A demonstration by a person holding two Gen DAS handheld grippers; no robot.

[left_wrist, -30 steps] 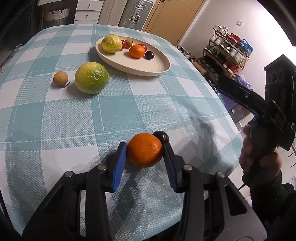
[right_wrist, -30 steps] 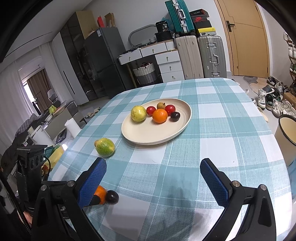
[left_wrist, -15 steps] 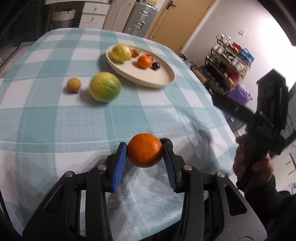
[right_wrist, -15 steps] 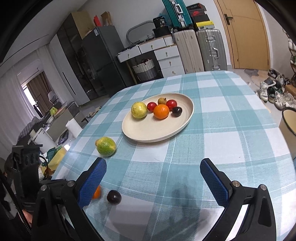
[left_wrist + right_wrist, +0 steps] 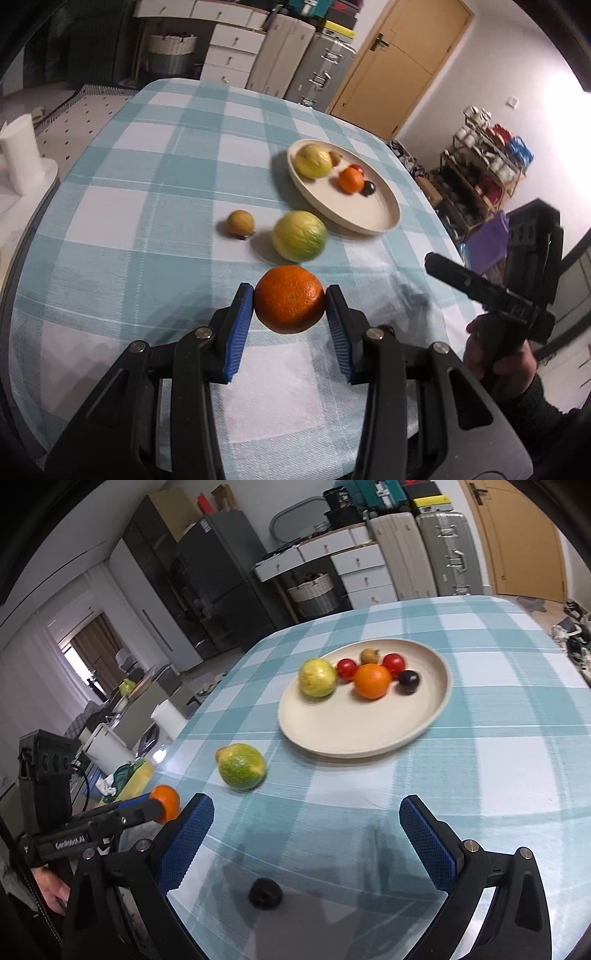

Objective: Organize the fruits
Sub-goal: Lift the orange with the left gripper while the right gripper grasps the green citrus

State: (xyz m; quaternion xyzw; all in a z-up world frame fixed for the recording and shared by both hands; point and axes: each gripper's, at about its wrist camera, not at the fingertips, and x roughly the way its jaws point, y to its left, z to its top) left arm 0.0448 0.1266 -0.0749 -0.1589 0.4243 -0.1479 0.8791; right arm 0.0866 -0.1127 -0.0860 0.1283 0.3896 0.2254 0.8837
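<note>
My left gripper is shut on an orange and holds it above the checked tablecloth; the same orange shows at the left of the right wrist view. A cream plate holds a yellow-green fruit, an orange, two red fruits, a small brown one and a dark plum. A green citrus and a small brown fruit lie short of the plate. My right gripper stands open above a dark plum on the cloth.
The table's near edge runs just below both grippers. The right gripper's handle, held in a hand, hangs off the table's right side. Suitcases, white drawers and a shelf rack stand around the room beyond the table.
The left gripper has lifted the orange off the cloth and swung it toward the green citrus. The dark plum stayed on the cloth. The right gripper moved over that plum, still open.
</note>
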